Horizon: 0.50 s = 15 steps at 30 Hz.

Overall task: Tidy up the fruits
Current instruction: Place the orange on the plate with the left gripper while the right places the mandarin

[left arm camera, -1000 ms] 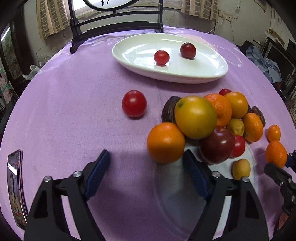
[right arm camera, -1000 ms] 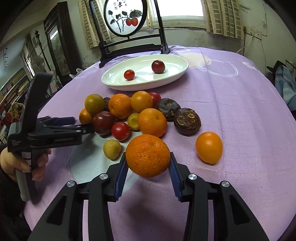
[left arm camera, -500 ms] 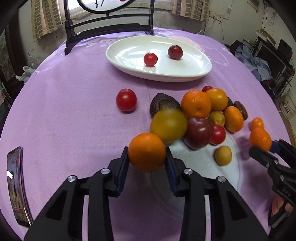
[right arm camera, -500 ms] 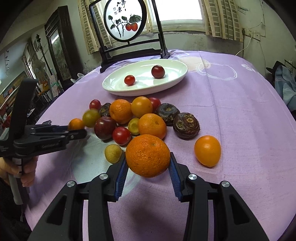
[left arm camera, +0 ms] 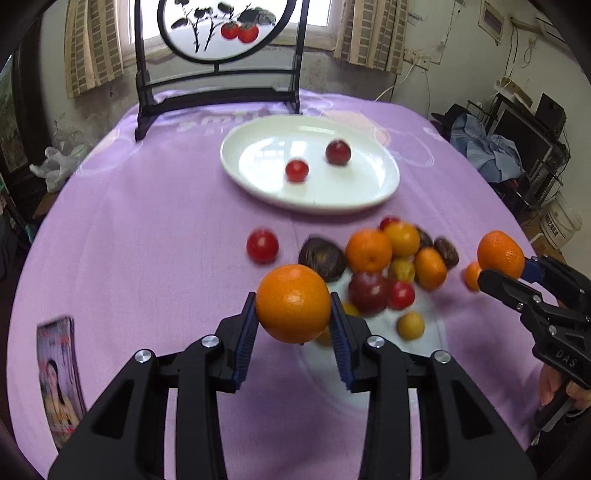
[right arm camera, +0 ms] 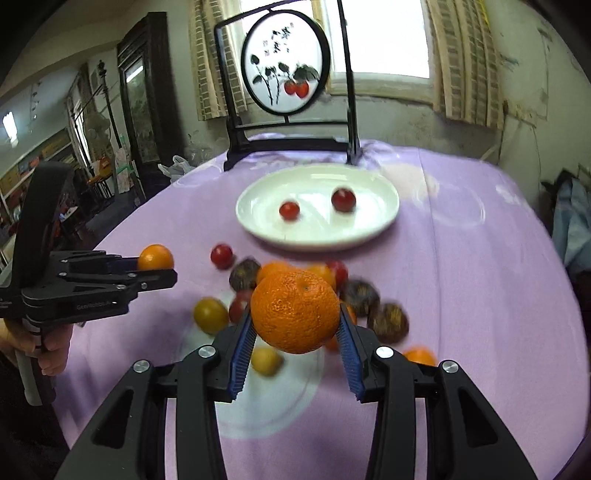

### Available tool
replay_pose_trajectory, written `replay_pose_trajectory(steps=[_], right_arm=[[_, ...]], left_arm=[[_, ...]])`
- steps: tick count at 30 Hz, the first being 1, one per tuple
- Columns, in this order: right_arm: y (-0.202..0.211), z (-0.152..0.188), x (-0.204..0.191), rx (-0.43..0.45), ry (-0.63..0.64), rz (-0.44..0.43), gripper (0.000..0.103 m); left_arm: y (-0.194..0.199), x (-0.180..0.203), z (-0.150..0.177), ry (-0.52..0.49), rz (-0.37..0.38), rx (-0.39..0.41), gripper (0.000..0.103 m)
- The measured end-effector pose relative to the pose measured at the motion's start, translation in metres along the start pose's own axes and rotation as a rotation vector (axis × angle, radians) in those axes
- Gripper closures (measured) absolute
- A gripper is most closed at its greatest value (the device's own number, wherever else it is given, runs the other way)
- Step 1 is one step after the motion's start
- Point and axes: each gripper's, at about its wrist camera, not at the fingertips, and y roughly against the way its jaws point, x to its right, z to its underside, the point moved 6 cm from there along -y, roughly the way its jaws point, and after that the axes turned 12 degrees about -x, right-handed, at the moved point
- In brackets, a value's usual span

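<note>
My left gripper (left arm camera: 293, 332) is shut on a smooth orange (left arm camera: 293, 303) and holds it above the purple tablecloth. My right gripper (right arm camera: 295, 343) is shut on a bumpy mandarin (right arm camera: 295, 311), also held in the air; it shows in the left wrist view (left arm camera: 500, 254) at the right. A white oval plate (left arm camera: 354, 201) holds two red fruits (left arm camera: 296, 170). A pile of mixed fruit (left arm camera: 369, 251) lies in front of the plate, with one red tomato (left arm camera: 262, 246) apart to its left.
A black stand with a round painted screen (left arm camera: 218, 29) rises behind the plate. A magazine (left arm camera: 59, 376) lies at the table's left front edge. A yellow-green fruit (right arm camera: 210, 315) and dark brown fruits (right arm camera: 388, 321) sit loose near the pile.
My left gripper shut on the orange and lifted it off the cloth. My right gripper rose with its mandarin. The yellow-green fruit rolled off the pile.
</note>
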Motion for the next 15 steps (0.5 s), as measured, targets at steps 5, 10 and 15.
replay_pose_trajectory(steps=[5,10,15], right_arm=[[-0.017,-0.057,-0.002,0.006,0.048,0.055,0.060],[-0.069,-0.084,0.007,-0.079,0.021,0.052,0.060],[-0.114,-0.097,0.019,-0.163,0.008,0.061,0.060]], left_arm=[[-0.004,-0.001,-0.059,0.012,-0.047,0.041,0.067],[-0.046,-0.008,-0.107,0.040,-0.092,-0.012,0.067],[-0.084,-0.017,-0.135,0.063,-0.110,-0.047,0.067]])
